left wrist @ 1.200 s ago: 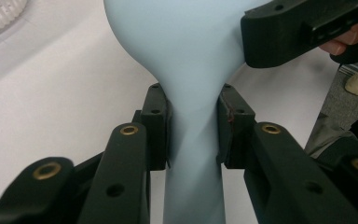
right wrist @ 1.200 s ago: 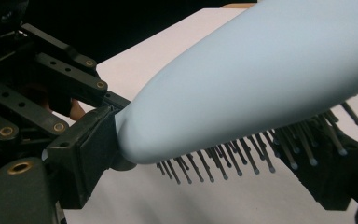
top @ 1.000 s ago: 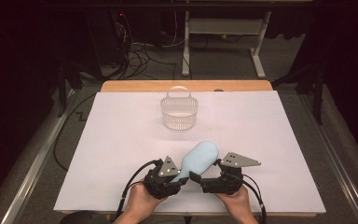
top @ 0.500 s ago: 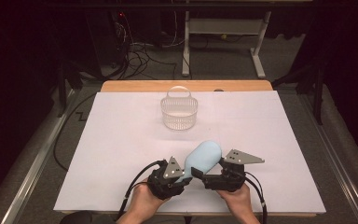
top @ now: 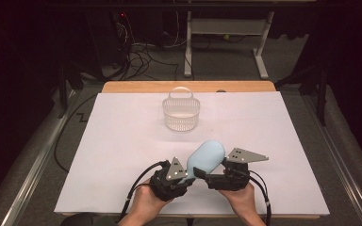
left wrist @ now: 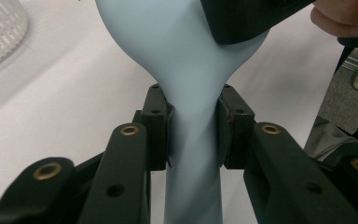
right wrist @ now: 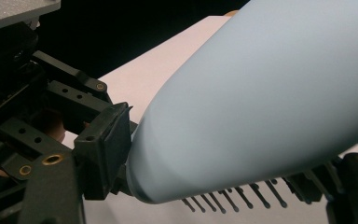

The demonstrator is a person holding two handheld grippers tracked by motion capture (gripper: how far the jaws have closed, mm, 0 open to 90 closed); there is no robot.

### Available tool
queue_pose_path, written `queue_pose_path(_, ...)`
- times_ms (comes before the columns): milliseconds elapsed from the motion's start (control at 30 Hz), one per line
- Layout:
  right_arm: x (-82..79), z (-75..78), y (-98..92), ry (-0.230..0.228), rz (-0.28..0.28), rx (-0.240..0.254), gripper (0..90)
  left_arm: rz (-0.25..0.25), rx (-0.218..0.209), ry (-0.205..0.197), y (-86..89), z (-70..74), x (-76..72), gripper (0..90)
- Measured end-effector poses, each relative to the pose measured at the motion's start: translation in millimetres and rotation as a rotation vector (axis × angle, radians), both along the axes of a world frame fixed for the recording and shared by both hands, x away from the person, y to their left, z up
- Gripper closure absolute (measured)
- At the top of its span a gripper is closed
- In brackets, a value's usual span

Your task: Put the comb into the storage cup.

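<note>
- We see a pale blue hairbrush (top: 206, 158) low in the middle of the high view, raised over the white table cover (top: 122, 141) between the two hands.
- Our left gripper (top: 181, 176) is clamped on the brush's handle: in the left gripper view both pads (left wrist: 157, 126) press the narrow neck just below where the head widens.
- Our right gripper (top: 207, 173) sits at the lower right of the brush. Its jaws have just been closing, with the brush head between them.
- In the right gripper view one pad (right wrist: 105, 149) touches the smooth back edge of the head at lower left, and the dark bristles (right wrist: 242, 196) point down along the bottom of the frame. We cannot tell whether the other jaw presses yet.
- A white slatted basket (top: 182, 109) stands upper centre in the high view, well apart from the brush.
</note>
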State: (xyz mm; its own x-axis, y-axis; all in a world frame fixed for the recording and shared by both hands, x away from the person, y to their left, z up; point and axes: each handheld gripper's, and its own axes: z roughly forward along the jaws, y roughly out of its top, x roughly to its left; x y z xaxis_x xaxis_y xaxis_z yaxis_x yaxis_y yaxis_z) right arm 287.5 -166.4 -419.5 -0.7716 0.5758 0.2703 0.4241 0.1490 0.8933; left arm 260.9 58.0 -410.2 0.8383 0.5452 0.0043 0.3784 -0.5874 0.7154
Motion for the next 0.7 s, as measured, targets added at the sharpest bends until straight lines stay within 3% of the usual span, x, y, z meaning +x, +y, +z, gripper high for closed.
queue_pose_path(500,1.6,5.6,-5.0,0.040,0.043,0.053,38.0,-0.015,0.002,0.024,0.3,2.5,0.6,69.5)
queue_pose_path(700,2.3,8.7,-5.8,0.050,0.064,0.067,40.8,-0.012,0.004,0.015,0.9,5.0,-0.3,69.6)
